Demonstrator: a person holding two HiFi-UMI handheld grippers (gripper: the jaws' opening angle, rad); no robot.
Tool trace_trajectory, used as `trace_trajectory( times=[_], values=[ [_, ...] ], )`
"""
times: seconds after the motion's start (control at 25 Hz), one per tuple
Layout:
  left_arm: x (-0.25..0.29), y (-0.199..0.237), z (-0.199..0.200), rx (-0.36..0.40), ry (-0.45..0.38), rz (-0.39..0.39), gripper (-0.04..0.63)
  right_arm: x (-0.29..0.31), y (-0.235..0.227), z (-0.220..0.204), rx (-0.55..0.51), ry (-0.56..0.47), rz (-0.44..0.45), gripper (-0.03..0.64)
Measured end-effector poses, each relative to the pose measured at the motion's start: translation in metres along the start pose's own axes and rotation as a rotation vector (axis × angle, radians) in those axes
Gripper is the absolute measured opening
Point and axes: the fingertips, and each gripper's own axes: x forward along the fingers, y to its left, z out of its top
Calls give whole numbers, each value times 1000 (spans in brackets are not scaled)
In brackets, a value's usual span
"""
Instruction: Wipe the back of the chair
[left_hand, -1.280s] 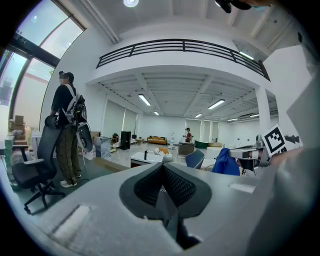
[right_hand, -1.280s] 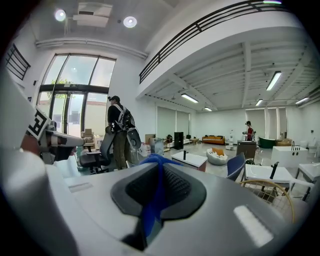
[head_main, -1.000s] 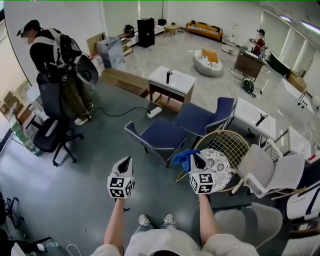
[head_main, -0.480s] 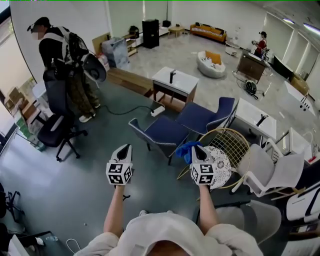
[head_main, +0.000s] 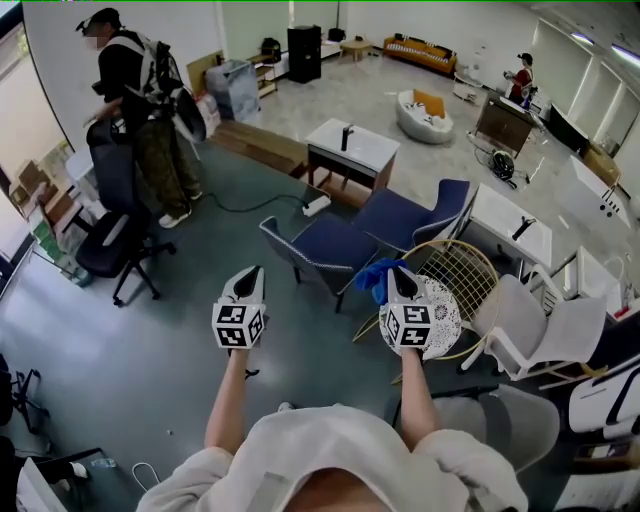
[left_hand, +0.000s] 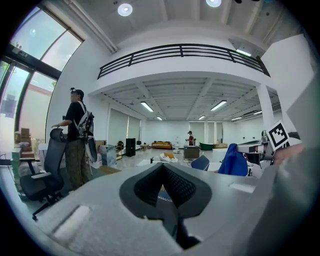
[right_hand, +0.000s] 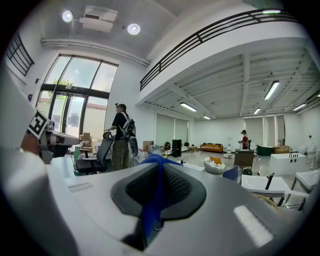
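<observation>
My right gripper (head_main: 399, 277) is shut on a blue cloth (head_main: 373, 277), which shows as a blue strip pinched between its jaws (right_hand: 155, 190). It is held up in the air in front of a round chair with a gold wire back (head_main: 458, 275) and a white lace seat pad (head_main: 441, 312). My left gripper (head_main: 247, 278) is shut with nothing in it (left_hand: 161, 170), held level beside the right one, above the floor.
Two navy chairs (head_main: 328, 250) stand just beyond the wire chair, with a white chair (head_main: 545, 335) and a grey chair (head_main: 505, 430) to the right. A person (head_main: 140, 100) stands by a black office chair (head_main: 105, 225) at the far left. A white-topped table (head_main: 352, 145) stands further back.
The view has tilted and shifted slightly; both grippers stay raised side by side and appear slightly higher in the view. The person at the far left has turned toward the office chair.
</observation>
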Motion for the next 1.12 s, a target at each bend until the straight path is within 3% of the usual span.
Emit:
trace_trajectory(
  times=[1.12],
  values=[
    [-10,-9,0,-1,-1,-36,-2,-19,23,-6,-9,22,-3,23]
  ],
)
